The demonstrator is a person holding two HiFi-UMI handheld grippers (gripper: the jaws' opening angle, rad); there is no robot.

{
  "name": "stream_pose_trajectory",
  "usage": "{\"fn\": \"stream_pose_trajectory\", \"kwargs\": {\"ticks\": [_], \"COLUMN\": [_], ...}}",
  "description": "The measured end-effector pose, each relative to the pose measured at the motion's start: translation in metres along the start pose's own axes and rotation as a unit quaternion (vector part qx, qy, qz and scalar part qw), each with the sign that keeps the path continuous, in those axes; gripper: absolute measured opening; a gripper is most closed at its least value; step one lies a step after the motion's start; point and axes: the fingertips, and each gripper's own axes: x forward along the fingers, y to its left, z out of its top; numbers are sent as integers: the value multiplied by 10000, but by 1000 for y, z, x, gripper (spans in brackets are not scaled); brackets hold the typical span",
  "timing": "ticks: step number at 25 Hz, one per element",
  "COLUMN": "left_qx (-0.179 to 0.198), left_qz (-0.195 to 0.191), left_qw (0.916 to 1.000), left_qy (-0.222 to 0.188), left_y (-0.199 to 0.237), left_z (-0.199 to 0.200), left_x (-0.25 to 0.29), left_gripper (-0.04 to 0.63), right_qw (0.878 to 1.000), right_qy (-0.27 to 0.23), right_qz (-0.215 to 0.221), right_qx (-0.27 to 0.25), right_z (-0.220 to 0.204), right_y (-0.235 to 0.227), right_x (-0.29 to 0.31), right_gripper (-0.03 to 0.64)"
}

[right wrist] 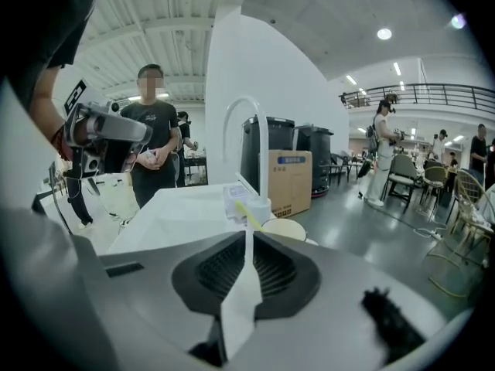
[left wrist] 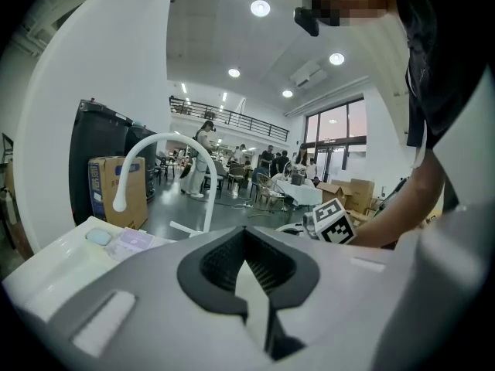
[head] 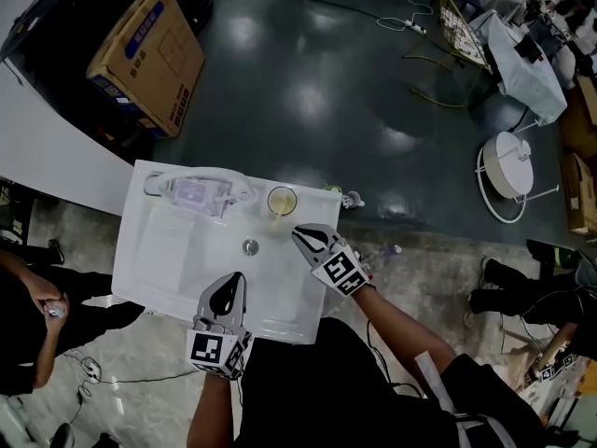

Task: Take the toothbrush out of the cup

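A: Status on the toothbrush pull?

B: Not started, by my read. The toothbrush [right wrist: 247,213] sits in the cup [head: 282,201], yellow handle leaning out over the rim. The cup stands on the back ledge of the washbasin [head: 140,250], just right of the faucet [right wrist: 264,168].

A: Grippers?

B: The right gripper [head: 298,232] has its jaws together with nothing in them. It's over the basin, near the cup and aimed at it, not touching. The left gripper [head: 235,278] also looks pinched closed and empty. It hangs over the front part of the basin, well short of the cup.

A: So what's left?

B: All of it. Open the right jaws, close on the handle, lift it clear of the cup. The left could steady the cup, but I can't say that's needed.

A: Surface?

B: White moulded basin top with the drain [head: 250,246] in the middle. There's a pale purple item [head: 196,192] by the faucet base. Wet or dry, can't tell.

A: Room?

B: Big open hall, dark glossy floor throwing back the ceiling lights. A cardboard box [head: 149,59] sits beyond the basin, and there are cables on the floor. Tables and chairs are further back with several people about. One person [head: 28,315] stands just left of the basin.
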Motion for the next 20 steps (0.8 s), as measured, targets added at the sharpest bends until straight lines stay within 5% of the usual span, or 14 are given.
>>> {"fn": "stream_pose_trajectory", "kwargs": {"ticks": [7, 20], "left_qx": [31, -87], "left_qz": [-36, 16], "left_qw": [10000, 9997], "left_qy": [-23, 206], "left_y": [4, 3], "left_z": [-10, -26], "left_x": [17, 18], "left_gripper": [9, 9], "right_qw": [9996, 9969], "right_qy": [14, 400], "right_qz": [188, 177], "right_qx": [198, -650], "right_z": [2, -12], "right_y": [-8, -16], "right_x": [16, 46], "right_gripper": [53, 100]}}
